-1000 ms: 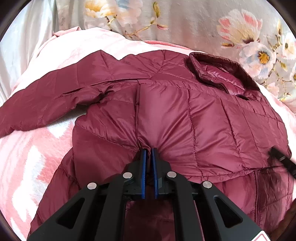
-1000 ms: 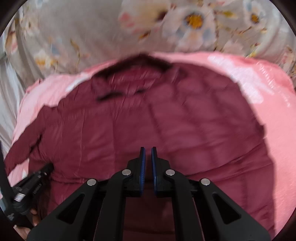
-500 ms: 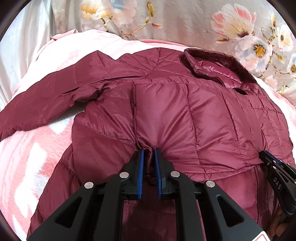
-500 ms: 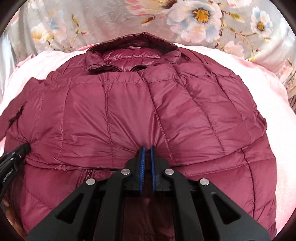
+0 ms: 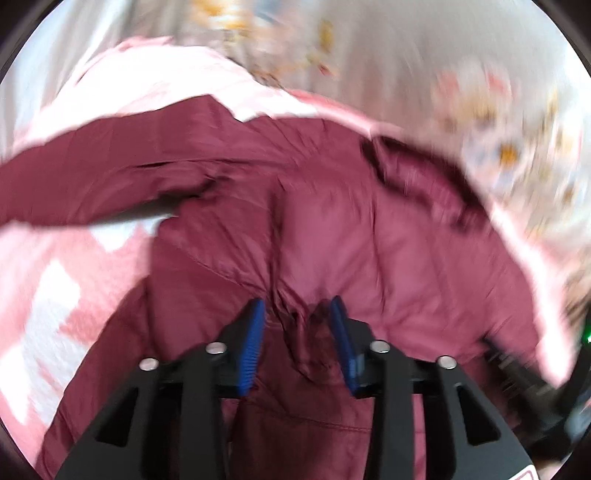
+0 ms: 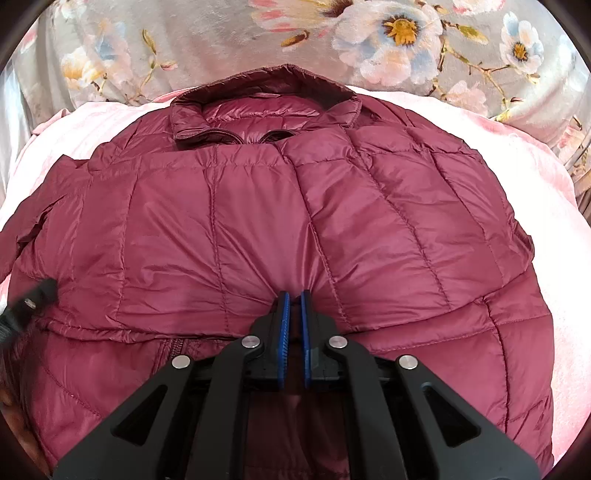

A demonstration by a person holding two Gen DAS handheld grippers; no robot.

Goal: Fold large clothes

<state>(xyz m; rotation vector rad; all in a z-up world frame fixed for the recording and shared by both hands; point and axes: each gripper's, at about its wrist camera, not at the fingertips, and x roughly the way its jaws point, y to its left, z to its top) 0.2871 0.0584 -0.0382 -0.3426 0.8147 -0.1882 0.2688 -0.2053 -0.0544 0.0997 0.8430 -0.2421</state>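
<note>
Right gripper [image 6: 293, 299] is clamped on a pinch of the maroon puffer jacket [image 6: 258, 221] at its folded-up hem edge. Left gripper [image 5: 297, 314] has jaws spread, a fabric ridge loose between them; that view is blurred. Jacket lies on the pink blanket [image 6: 535, 229], collar [image 6: 266, 85] farthest out, floral cover [image 6: 221, 33] behind the collar.

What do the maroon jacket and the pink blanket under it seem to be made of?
Jacket: likely thin nylon or polyester shell with puffy fill, judging by its slight sheen, fine wrinkles and stitched quilted panels. Pink blanket: probably plush fleece; it looks matte and fuzzy, with no visible weave.
</note>
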